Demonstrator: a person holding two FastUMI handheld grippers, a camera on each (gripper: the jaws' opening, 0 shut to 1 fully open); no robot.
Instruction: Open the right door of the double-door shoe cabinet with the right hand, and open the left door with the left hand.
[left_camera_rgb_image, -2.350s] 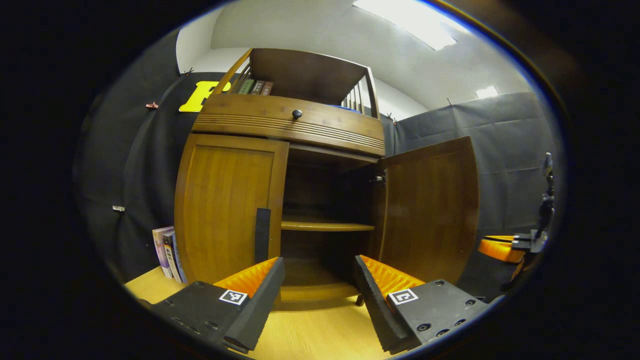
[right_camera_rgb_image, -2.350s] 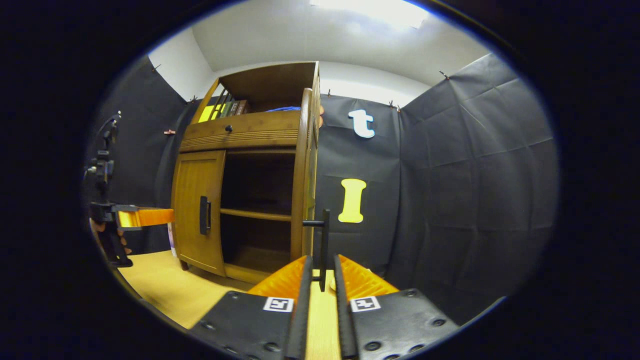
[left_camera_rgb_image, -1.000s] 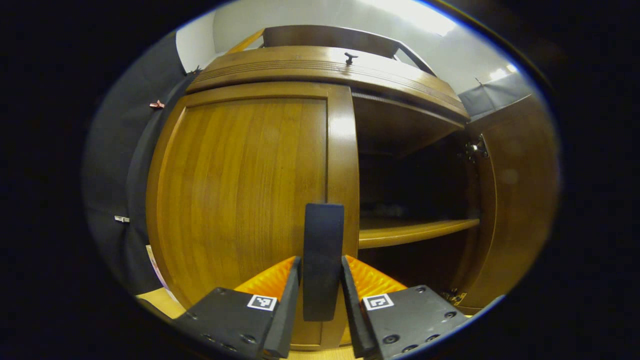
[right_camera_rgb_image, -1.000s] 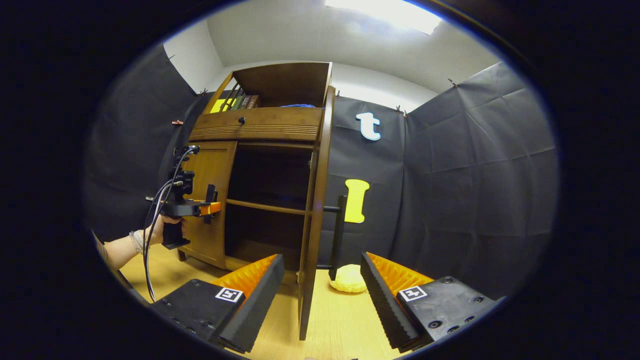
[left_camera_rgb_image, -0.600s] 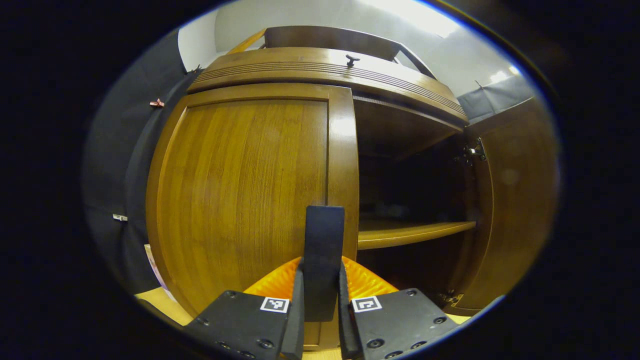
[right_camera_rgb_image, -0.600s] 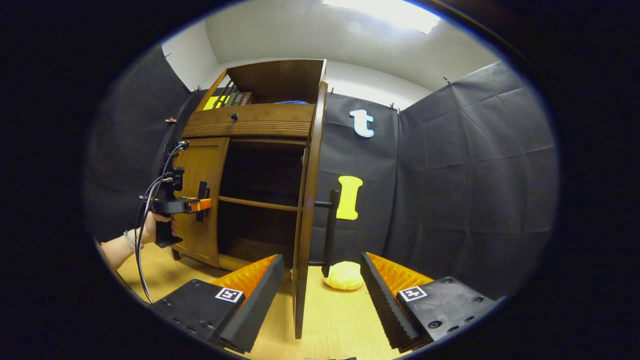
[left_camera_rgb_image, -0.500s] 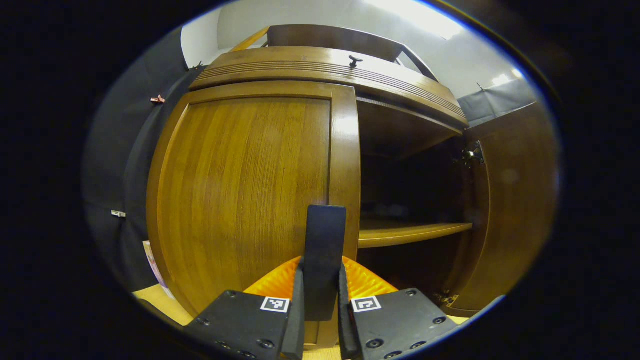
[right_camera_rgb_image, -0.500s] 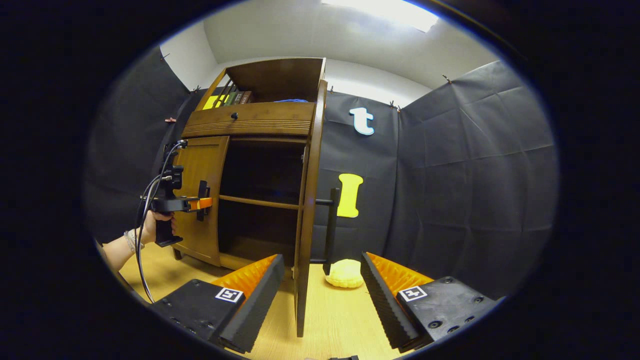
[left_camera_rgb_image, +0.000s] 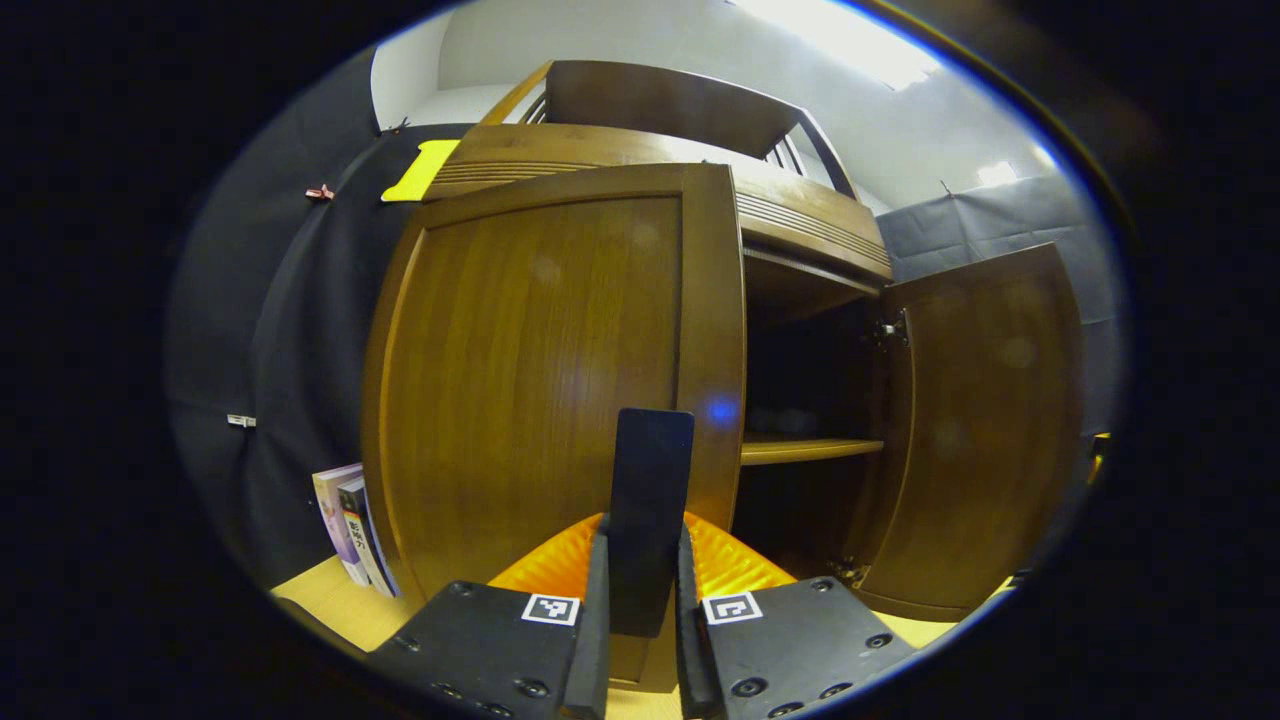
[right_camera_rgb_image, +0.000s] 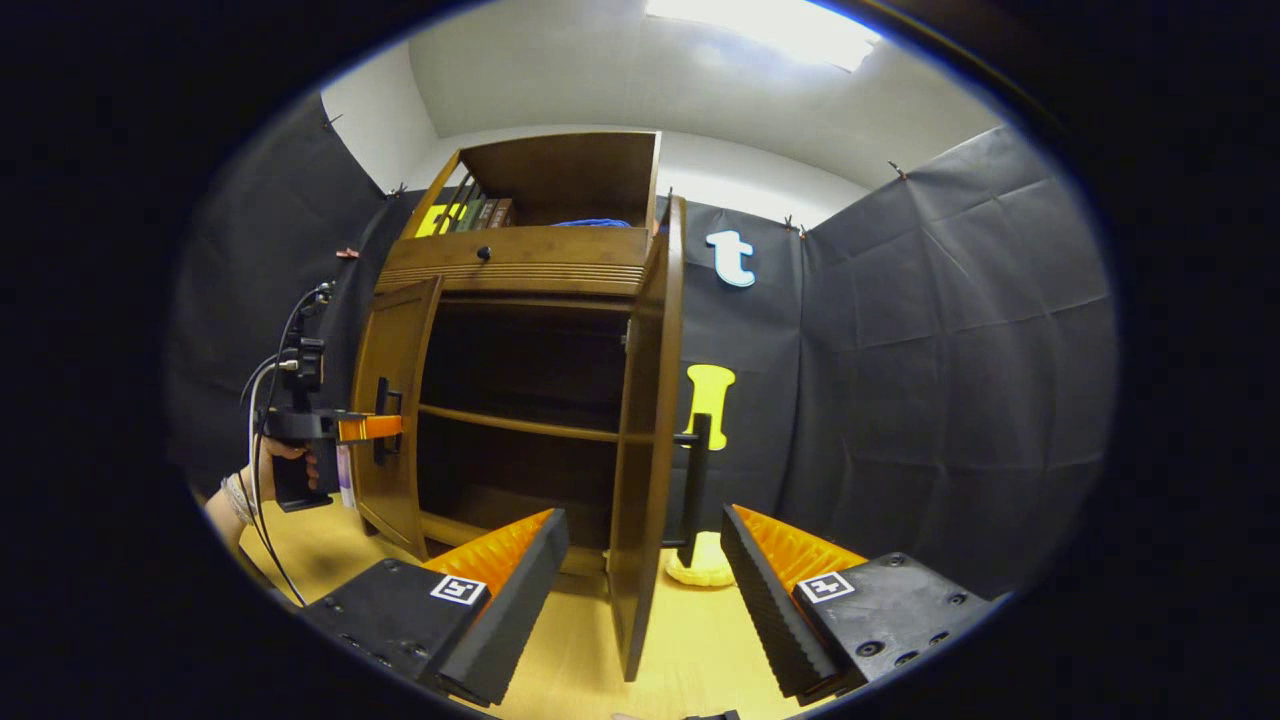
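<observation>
On the wooden worktop stands the shoe cabinet, where the left gripper has its fingers clamped on the dark handle of the left door, partly swung out, while the right gripper waits with fingers apart before the open right door.

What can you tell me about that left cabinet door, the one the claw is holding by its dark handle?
The left brown wooden cabinet door is a tall framed panel with a glossy, vertical-grained finish. A dark upright bar handle sits near its free edge, and the left claw is shut on that handle. In the right gripper view the door stands partly swung out from the cabinet, hinged on its outer side, with the dark shelves showing beside it. Upright books stand just beyond its hinge side.
</observation>
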